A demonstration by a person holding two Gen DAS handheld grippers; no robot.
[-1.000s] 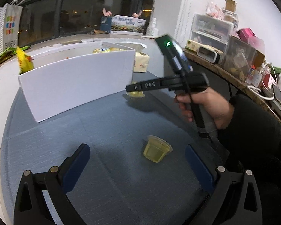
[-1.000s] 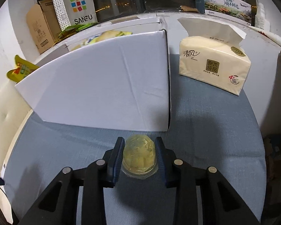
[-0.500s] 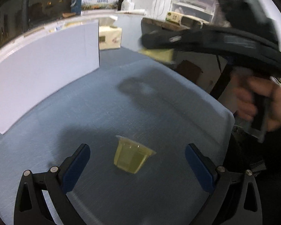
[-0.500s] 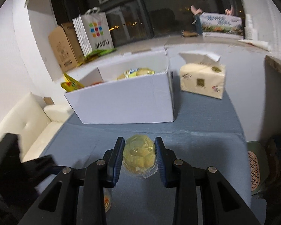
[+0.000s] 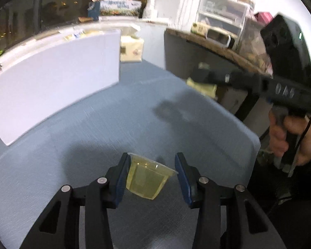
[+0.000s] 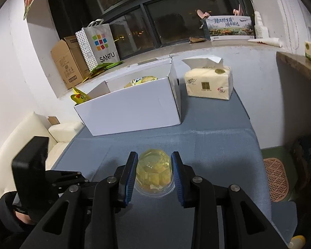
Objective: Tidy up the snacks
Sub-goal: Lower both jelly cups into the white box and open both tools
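Straddling a jelly cup (image 5: 145,180) on the blue tabletop (image 5: 118,124), our left gripper (image 5: 152,176) has just been closing, right pad not yet touching. Our right gripper (image 6: 154,175) clamps a second jelly cup (image 6: 154,173); the white box (image 6: 132,108) lies ahead.

A lived-in home room at night. A blue-grey table (image 6: 217,145) stands below a dark window (image 6: 172,20). Left of the table is a cream sofa (image 6: 27,137); behind it, on the sill, cardboard boxes (image 6: 66,62) and a shopping bag (image 6: 97,43). Right of the table, a wooden shelf (image 5: 224,49) holds plastic drawers (image 5: 221,16). A tissue pack (image 6: 209,83) lies on the table.
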